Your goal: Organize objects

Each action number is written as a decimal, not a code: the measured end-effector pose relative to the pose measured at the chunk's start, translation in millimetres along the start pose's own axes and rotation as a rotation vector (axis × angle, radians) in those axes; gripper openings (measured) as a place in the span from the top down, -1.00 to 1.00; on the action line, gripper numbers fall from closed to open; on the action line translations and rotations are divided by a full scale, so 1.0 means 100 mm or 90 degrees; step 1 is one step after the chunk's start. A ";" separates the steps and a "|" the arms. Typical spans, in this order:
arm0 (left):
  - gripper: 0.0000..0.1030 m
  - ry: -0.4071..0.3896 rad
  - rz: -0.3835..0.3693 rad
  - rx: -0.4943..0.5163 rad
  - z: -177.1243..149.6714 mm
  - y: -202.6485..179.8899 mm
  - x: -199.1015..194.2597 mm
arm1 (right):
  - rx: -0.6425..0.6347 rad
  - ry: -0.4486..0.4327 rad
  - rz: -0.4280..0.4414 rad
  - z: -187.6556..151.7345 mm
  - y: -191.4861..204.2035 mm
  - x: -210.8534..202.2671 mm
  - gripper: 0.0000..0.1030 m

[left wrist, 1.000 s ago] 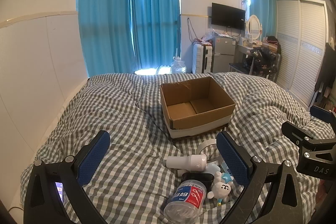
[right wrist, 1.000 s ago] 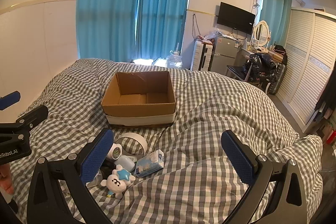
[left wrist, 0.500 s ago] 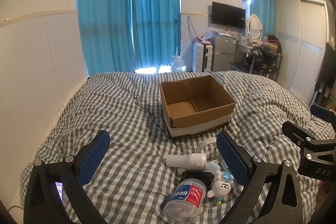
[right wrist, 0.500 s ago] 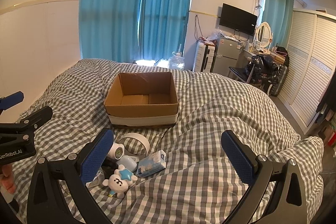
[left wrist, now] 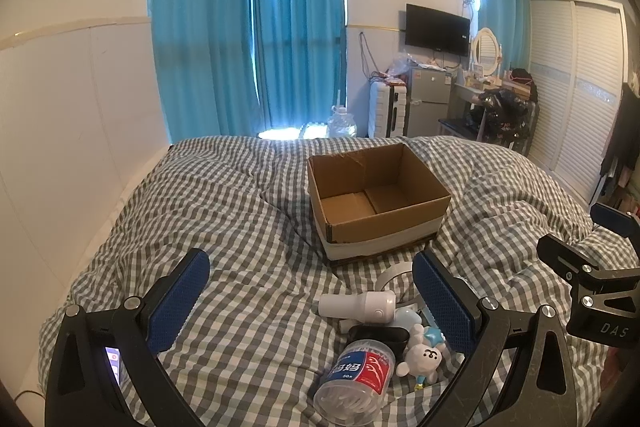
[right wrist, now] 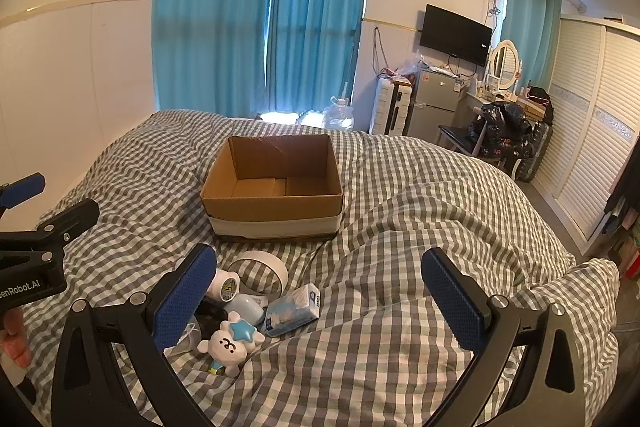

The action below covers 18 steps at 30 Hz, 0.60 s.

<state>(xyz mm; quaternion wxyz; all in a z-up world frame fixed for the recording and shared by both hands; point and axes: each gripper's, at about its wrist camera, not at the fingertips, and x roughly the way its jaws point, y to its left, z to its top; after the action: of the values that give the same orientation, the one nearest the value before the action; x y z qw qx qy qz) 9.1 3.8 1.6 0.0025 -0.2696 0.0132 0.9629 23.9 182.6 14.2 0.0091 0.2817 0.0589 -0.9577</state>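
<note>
An open, empty cardboard box (left wrist: 378, 197) (right wrist: 274, 193) sits on the checked duvet. In front of it lies a pile: a clear jar with a red and blue label (left wrist: 356, 383), a white cylindrical device (left wrist: 360, 305) (right wrist: 224, 285), a white bear toy with a blue star (left wrist: 420, 357) (right wrist: 230, 343), a tape ring (right wrist: 260, 267), a blue tissue pack (right wrist: 294, 309). My left gripper (left wrist: 312, 291) is open and empty above the duvet, just left of the pile. My right gripper (right wrist: 320, 287) is open and empty, to the right of the pile.
The bed's duvet (right wrist: 400, 227) is rumpled into a ridge on the right. A white wall (left wrist: 72, 131) borders the bed on the left. A fridge (right wrist: 434, 105), a dresser and a wardrobe (right wrist: 592, 131) stand beyond the bed's far right.
Both views have shifted slightly: the box and the pile sit a little further right in the right wrist view. Both grippers stay open and nothing has been picked up.
</note>
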 end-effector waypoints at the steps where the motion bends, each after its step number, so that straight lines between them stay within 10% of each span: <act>1: -1.00 0.001 0.000 0.000 0.00 0.01 0.00 | 0.000 0.000 0.000 0.00 0.00 0.00 -1.00; 18: -1.00 -0.006 0.004 0.011 0.03 -0.02 -0.15 | -0.006 -0.018 0.010 0.03 0.03 -0.17 -0.99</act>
<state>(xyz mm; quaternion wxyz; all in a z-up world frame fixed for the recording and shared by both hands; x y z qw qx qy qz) 20.9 6.3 11.7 0.0018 -0.2647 0.0222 0.9641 37.0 179.4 25.7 0.0188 0.2686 0.0609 -0.9611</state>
